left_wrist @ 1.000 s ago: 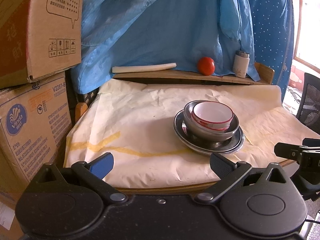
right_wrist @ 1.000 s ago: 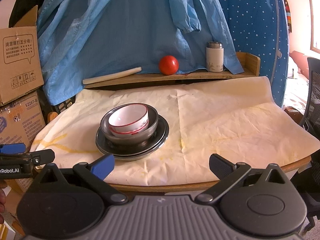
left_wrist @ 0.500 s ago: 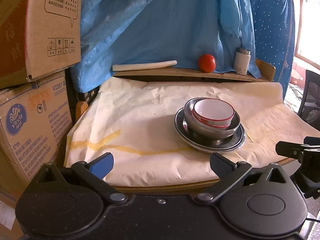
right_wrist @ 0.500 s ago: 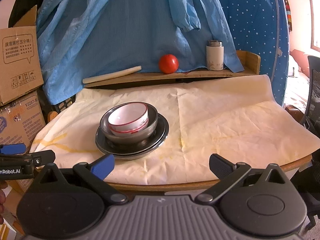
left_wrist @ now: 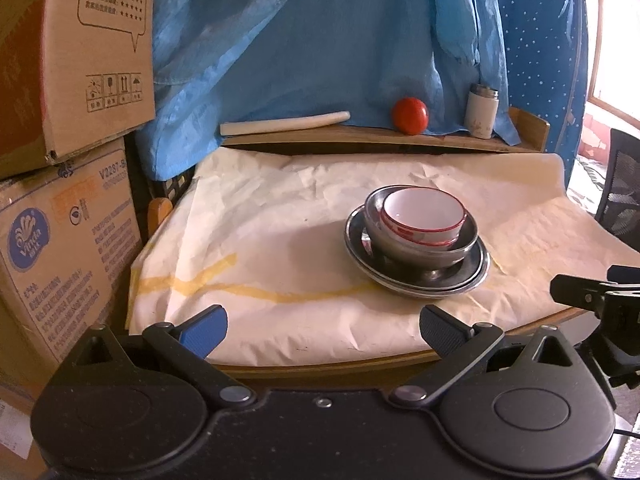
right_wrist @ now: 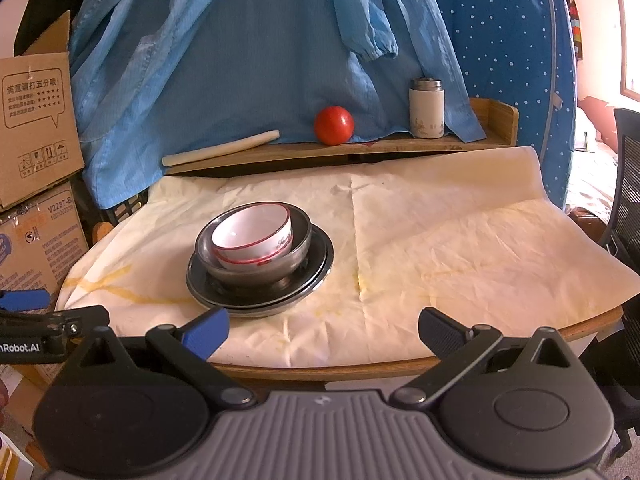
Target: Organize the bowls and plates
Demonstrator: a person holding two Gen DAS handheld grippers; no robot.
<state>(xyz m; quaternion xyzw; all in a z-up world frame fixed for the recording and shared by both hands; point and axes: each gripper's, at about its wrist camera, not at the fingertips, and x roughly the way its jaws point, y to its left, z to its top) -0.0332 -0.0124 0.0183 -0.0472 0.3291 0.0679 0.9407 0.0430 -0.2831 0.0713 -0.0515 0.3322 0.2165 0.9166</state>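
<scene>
Left wrist view first: the left gripper (left_wrist: 322, 326) hangs short of the table's near edge, jaws spread wide, nothing between them. Over on the right wrist view, the right gripper (right_wrist: 323, 326) matches it, wide apart and empty too. Everything hinges on the stack. The white bowl (right_wrist: 253, 230) with its red rim nests inside the steel bowl (right_wrist: 296, 250), which stands on the steel plates (right_wrist: 320, 274), all resting on the cream paper (right_wrist: 460, 248) left of its centre crease. Behind the stack, on the wooden shelf (right_wrist: 400, 146), sit a tomato (right_wrist: 333, 125) and a flask (right_wrist: 426, 108).

The stack looks already nested, so I'd judge any unstacking starts with the top bowl. Best bet: pinch its rim at one side, lift straight up, and steady the steel bowl with the other tool so it doesn't skate on the plates.
</scene>
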